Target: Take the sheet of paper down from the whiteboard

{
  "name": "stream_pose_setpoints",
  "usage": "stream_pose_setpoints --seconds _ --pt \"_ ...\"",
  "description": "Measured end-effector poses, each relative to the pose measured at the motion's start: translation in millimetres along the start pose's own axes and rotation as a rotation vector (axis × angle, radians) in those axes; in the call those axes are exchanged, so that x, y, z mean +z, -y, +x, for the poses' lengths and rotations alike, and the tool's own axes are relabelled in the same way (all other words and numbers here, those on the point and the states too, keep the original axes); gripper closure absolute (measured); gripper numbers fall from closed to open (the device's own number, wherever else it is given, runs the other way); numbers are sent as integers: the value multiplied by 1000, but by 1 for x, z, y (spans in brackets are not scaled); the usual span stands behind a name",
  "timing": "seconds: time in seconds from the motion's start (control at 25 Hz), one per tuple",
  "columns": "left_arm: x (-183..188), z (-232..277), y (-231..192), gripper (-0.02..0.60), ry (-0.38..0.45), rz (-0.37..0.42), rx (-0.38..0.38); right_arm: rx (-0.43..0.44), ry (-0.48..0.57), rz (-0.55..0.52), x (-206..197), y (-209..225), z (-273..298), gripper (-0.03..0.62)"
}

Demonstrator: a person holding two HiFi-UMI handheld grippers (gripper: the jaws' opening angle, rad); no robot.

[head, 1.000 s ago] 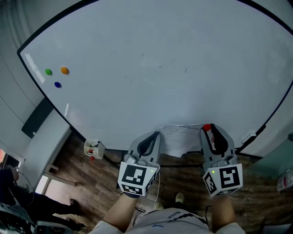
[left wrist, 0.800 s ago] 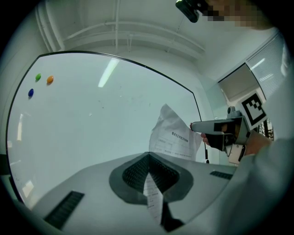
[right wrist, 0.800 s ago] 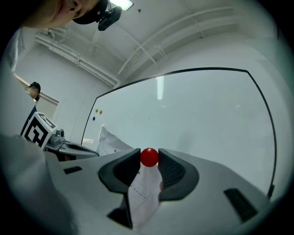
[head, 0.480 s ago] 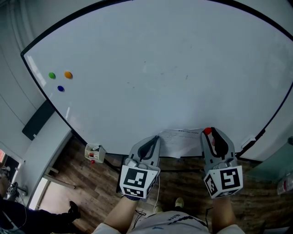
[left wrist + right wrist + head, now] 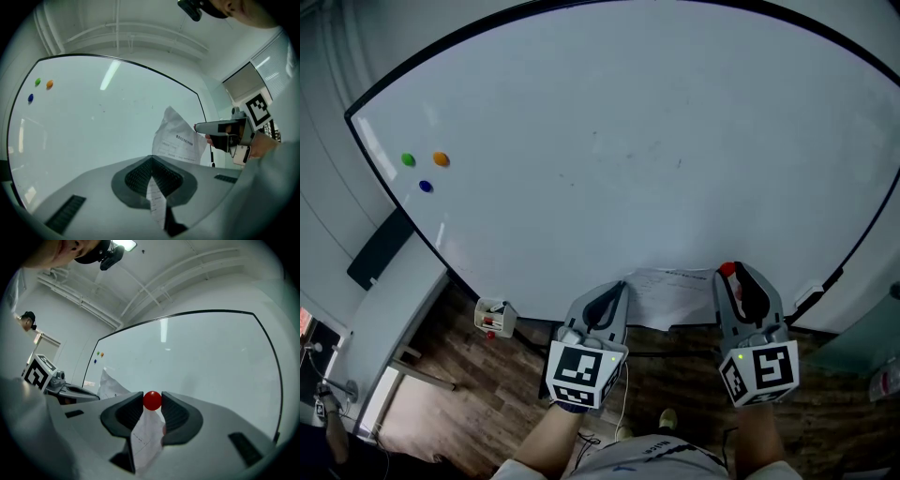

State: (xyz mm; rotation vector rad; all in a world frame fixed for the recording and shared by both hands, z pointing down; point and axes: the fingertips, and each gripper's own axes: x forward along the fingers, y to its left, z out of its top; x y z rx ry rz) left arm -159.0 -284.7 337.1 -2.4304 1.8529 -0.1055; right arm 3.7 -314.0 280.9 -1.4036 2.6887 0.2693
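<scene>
The white printed sheet of paper (image 5: 673, 294) hangs low in front of the whiteboard (image 5: 628, 141), stretched between my two grippers. My left gripper (image 5: 621, 285) is shut on the sheet's left edge; a strip of paper (image 5: 155, 202) shows pinched in its jaws (image 5: 152, 161). My right gripper (image 5: 730, 273) is shut on a red round magnet (image 5: 152, 400) at the sheet's right corner, with paper (image 5: 146, 437) running down between its jaws. From the left gripper view the rest of the sheet (image 5: 180, 138) curls toward the right gripper (image 5: 225, 133).
Green (image 5: 408, 159), orange (image 5: 441, 158) and blue (image 5: 426, 186) magnets sit at the board's upper left. A small box of markers (image 5: 494, 317) hangs at the board's lower left corner. A dark panel (image 5: 382, 247) is on the wall beside it. Wooden floor lies below.
The sheet's lower edge has flattened slightly between the grippers. Both grippers keep their hold and have barely moved. A person at the lower left has left the view.
</scene>
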Motion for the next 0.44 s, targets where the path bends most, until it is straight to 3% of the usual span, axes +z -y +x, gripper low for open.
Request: stream_pose_setpoints --seconds 0.44 --pt "2 2 5 569 4 5 -1 -2 3 -8 1 4 -2 468"
